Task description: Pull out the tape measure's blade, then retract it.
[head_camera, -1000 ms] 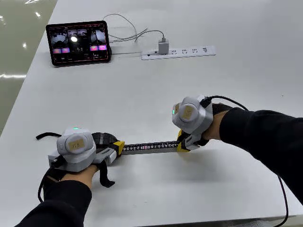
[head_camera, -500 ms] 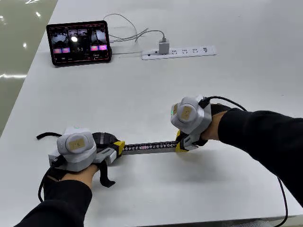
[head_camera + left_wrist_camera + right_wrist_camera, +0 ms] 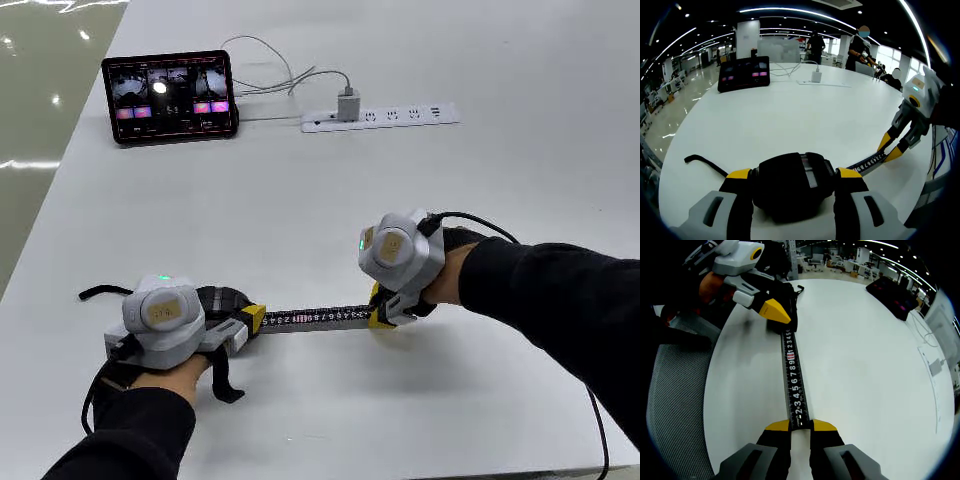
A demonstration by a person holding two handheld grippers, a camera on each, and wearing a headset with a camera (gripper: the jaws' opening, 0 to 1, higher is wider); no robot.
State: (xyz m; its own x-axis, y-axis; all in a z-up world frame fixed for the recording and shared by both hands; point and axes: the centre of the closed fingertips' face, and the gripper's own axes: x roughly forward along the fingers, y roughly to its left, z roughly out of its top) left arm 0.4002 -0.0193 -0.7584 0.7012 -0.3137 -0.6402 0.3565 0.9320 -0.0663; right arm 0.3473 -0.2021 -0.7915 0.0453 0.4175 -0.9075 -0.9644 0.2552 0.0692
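Note:
A black tape measure case lies on the white table at the front left, and my left gripper is shut on it. Seen from the left gripper view, the case sits between the yellow-tipped jaws of the left gripper. The numbered blade runs flat to the right from the case. My right gripper is shut on the blade's end. The blade stretches away from the right gripper toward the left gripper.
A tablet stands at the back left, a power strip with a charger and cables behind the middle. A black strap trails from the case. The table's left edge drops to the floor. People stand far off.
The right gripper has edged slightly left toward the case, and the exposed blade is a little shorter. The left gripper holds its place. The head camera has shifted a bit.

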